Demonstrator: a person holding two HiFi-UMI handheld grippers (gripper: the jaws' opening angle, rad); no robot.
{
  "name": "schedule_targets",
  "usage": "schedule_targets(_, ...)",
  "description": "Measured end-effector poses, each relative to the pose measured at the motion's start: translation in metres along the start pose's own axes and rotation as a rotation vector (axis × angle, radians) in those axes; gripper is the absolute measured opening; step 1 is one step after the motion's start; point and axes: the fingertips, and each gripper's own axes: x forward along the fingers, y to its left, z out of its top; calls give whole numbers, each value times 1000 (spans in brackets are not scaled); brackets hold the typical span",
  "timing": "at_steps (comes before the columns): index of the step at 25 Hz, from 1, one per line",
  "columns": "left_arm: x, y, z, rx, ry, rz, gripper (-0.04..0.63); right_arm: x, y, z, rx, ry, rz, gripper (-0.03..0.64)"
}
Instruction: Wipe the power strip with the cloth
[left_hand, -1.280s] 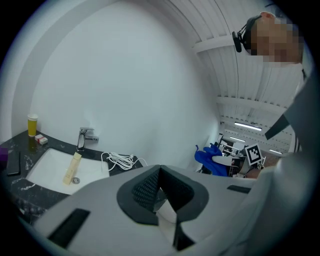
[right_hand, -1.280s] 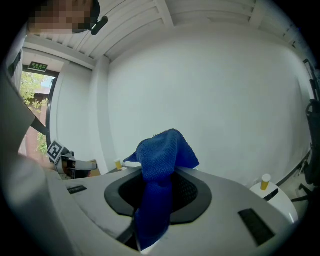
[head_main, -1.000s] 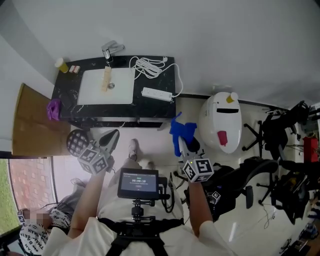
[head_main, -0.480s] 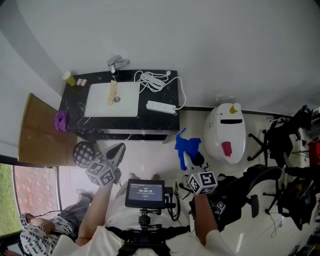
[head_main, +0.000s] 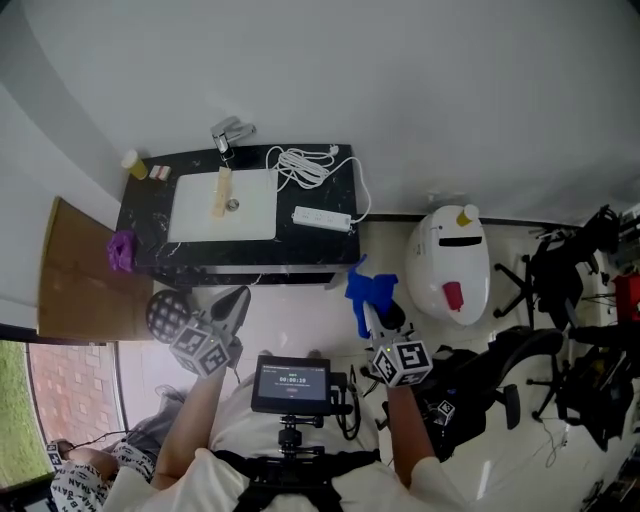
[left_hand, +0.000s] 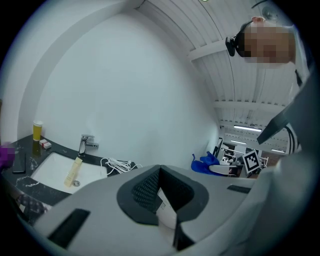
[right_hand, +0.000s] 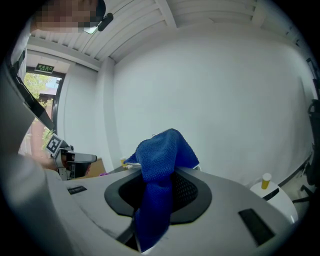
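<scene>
The white power strip (head_main: 322, 217) lies on the right end of a black counter (head_main: 150, 215), beside its coiled white cable (head_main: 305, 162). My right gripper (head_main: 368, 312) hovers over the floor in front of the counter, shut on a blue cloth (head_main: 368, 288) that sticks up from its jaws. From the right gripper view the cloth (right_hand: 161, 165) drapes over the closed jaws. My left gripper (head_main: 237, 298) is held left of it, also short of the counter, shut and holding nothing. In the left gripper view the jaws (left_hand: 160, 170) meet, and the cable (left_hand: 118, 164) shows; the strip is hidden.
A white sink (head_main: 225, 205) with a faucet (head_main: 230, 132) fills the counter's middle; a yellow bottle (head_main: 133, 163) and a purple item (head_main: 122, 250) sit at its left. A white rounded machine (head_main: 448, 262) stands right of the counter. Office chairs (head_main: 560, 280) crowd the far right.
The head view has shifted, so the counter now sits lower and farther in the frame. Both grippers keep the same pose, and the cloth stays in the right one.
</scene>
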Motion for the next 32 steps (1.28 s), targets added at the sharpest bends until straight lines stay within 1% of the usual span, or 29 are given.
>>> schedule_targets(8,2,28,15,9,24,-26,9,19,10,4,19,-5,-41,103)
schedule_targets(13,3,40,19,11,38,-39,9,27,22,8,3,-22,-29,102)
schedule_targets(17,6,52,21,8,46,-51,9,37,26,7,2,-17,-50,101)
schedule_targets(25,10,66,21,7,66,-70,9,43,24,2,8,-12,-86,101)
schedule_targets(32,11,67,20,14,74,-71,9,39,22,-1,16,-11,-104,101)
